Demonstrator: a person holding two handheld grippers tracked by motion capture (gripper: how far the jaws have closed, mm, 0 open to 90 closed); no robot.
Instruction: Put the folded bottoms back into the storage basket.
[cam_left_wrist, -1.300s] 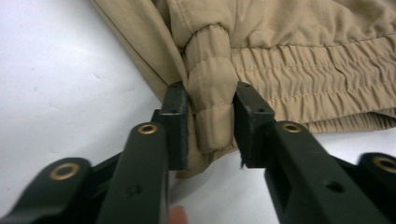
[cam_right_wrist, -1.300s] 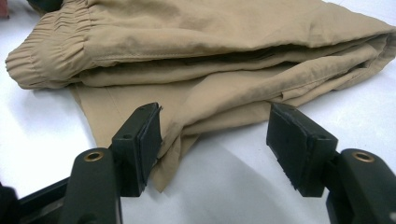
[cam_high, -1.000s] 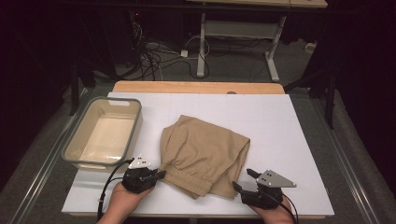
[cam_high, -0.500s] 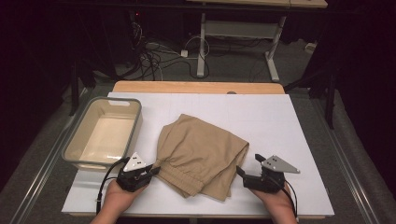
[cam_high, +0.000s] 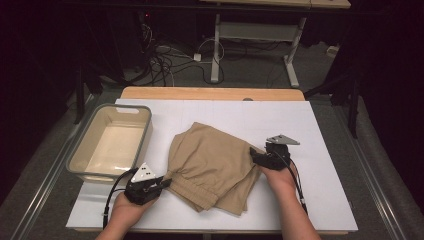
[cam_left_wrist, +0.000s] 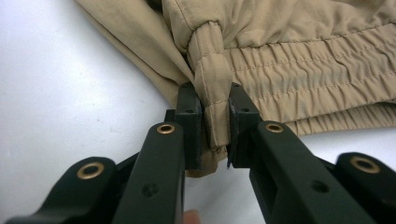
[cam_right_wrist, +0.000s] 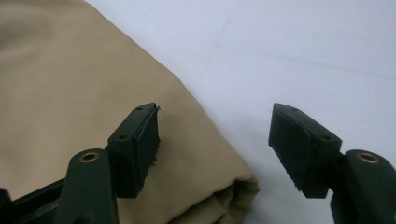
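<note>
high view first: the tan shorts lie bunched in a rough fold in the middle of the white board, just right of the empty bin, which sits apart from them on the left. the left gripper is at the near-left corner of the cloth, and the left gripper view settles it — both pads are pinched tight on a rolled bit of the waistband, right where the elastic gathers start.

over on the right, the right gripper sits at the far-right edge of the shorts. from its own camera the jaws stand apart, one pad over the cloth, the other over bare board, the folded edge running between them — nothing pressed yet. they have just been closing in a little, with the fabric edge in the gap but not caught.

so how far along? by my reading, mid-fold: the shorts are doubled over already, one corner is secured, the second grip is not yet made, and nothing has gone into the bin. whether the fold is neat underneath is hard to tell from up here.

against the frame a second back: the right hand has travelled from the near-right corner up along the cloth's right side, the left hand has barely shifted, and the shorts look pulled slightly leftward and more compact.
</note>
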